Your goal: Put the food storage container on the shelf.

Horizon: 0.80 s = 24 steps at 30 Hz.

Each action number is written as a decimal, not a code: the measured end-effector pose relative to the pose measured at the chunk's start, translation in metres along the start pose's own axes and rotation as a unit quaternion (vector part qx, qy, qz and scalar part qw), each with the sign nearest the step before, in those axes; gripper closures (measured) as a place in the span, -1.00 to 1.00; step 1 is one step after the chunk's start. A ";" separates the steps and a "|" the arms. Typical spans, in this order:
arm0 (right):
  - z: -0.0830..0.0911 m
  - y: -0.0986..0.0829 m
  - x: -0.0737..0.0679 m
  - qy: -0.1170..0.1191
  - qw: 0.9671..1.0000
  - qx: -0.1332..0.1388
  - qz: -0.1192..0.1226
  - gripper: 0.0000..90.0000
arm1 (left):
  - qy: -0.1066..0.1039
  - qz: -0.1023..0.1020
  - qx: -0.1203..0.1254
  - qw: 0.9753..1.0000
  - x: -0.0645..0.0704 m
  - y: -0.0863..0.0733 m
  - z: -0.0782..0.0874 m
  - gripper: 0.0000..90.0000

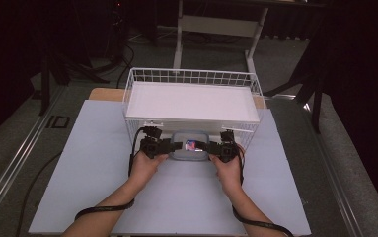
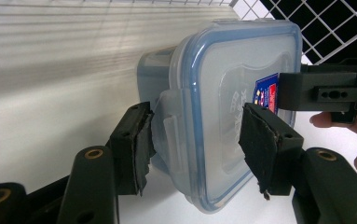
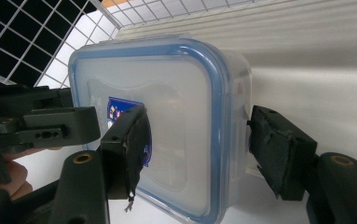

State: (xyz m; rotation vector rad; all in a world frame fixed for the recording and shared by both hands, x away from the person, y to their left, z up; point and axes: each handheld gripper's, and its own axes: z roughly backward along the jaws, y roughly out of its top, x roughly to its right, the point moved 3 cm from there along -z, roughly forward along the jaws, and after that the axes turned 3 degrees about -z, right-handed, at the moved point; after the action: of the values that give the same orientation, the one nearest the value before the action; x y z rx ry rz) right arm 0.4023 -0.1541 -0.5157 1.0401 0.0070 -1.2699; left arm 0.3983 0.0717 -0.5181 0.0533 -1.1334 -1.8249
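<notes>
A clear plastic container (image 1: 190, 146) with a blue-rimmed lid and a small blue and red label is held between both grippers, just in front of the white wire basket (image 1: 191, 76). My left gripper (image 1: 176, 145) grips its left end. In the left gripper view its jaws (image 2: 195, 140) close on the container (image 2: 223, 116), one pad on the lid, the other on the side latch. My right gripper (image 1: 208, 146) grips the right end. In the right gripper view its jaws (image 3: 199, 140) clamp the container (image 3: 181, 116) across lid and base.
The basket holds a white flat panel (image 1: 191, 101) and stands at the far side of the pale table top (image 1: 176, 197). Basket wires (image 2: 316, 28) are close behind the container. A white desk frame (image 1: 216, 24) stands on the floor beyond.
</notes>
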 end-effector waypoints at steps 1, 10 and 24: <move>0.000 0.001 0.000 -0.002 1.000 0.000 0.004 -0.16 | -0.003 0.001 0.001 1.000 -0.001 0.000 0.000 0.01; -0.004 0.003 0.003 -0.001 1.000 0.013 0.005 -0.18 | -0.017 0.005 0.026 1.000 -0.007 -0.002 -0.003 -0.02; -0.009 0.005 0.000 -0.038 0.999 0.012 0.013 -0.20 | 0.013 -0.023 0.039 0.999 -0.013 0.002 -0.008 -0.06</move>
State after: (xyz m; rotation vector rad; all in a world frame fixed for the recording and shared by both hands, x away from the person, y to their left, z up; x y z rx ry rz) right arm 0.4110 -0.1490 -0.5181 1.0095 -0.0792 -1.2884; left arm 0.4106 0.0751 -0.5261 0.1497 -1.1939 -1.8140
